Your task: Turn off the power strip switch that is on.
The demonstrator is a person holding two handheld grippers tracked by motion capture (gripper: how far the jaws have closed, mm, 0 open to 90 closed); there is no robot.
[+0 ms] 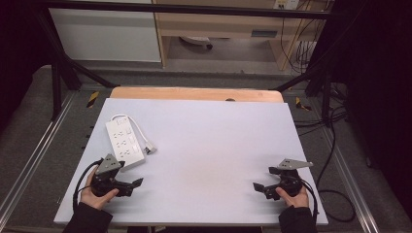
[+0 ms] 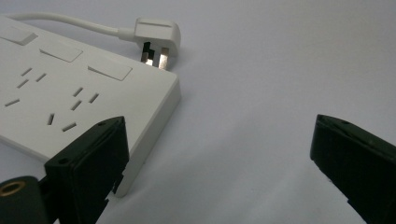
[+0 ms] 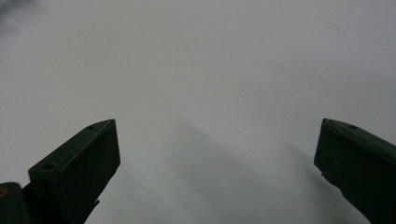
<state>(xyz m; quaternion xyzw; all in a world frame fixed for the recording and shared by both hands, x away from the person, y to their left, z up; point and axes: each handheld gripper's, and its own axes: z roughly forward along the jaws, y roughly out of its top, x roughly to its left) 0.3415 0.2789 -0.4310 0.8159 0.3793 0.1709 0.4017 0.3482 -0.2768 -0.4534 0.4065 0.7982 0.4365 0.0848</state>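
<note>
One white power strip (image 1: pixel 126 142), with one plug (image 1: pixel 151 148) on its cable, is seen on the worktop (image 1: pixel 209 145). Two tongs are counted. The strip lies just beside the left tongs (image 1: pixel 137 186), well apart from the right tongs (image 1: pixel 258 187). Both tongs are held spread, nothing gripped.

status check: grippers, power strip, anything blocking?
Left gripper open, empty, just short of the power strip. Right gripper open, empty, over bare table. Strip flat, its plug loose beside it. Nothing in the way.
</note>
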